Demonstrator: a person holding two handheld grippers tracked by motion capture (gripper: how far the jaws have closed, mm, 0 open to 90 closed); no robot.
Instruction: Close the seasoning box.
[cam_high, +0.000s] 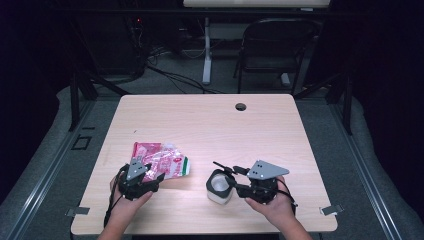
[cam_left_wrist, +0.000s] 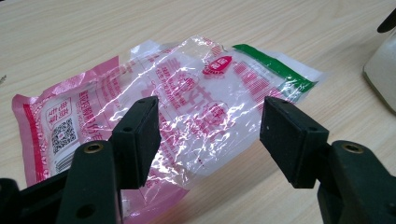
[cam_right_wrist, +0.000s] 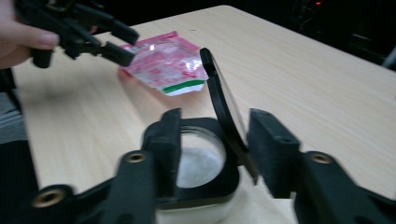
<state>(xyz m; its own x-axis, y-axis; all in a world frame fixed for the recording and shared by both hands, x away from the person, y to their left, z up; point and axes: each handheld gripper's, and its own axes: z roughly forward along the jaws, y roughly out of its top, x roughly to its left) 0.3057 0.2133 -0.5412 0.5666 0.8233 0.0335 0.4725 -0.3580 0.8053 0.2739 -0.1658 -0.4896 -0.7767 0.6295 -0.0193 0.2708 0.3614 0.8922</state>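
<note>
My left gripper (cam_high: 150, 179) sits low over the near left part of the table (cam_high: 280, 130), its jaws spread wide with nothing pressed between them. Just ahead of its pads (cam_left_wrist: 137, 140) lies a crinkled pink and clear plastic bag (cam_left_wrist: 187, 107) with a green strip at its far end, flat on the pale wood and partly running under the jaws. In the left gripper view the bag's printed label and square code face up.

To the right of that bag, near the front edge, stands a small white jar (cam_high: 219, 188) with a black rim. Its black lid (cam_right_wrist: 224, 112) is hinged up and stands open between my right gripper's jaws. My right gripper (cam_high: 230, 176) points at the jar from the right, jaws spread and gripping nothing; whether a pad brushes the lid I cannot tell. White powder shows inside the jar.

The table is light wood grain with a round cable hole (cam_high: 240, 106) near its far edge. Beyond it the room is dark: grey floor, loose cables, a white desk leg and a black folding chair (cam_high: 272, 47).
</note>
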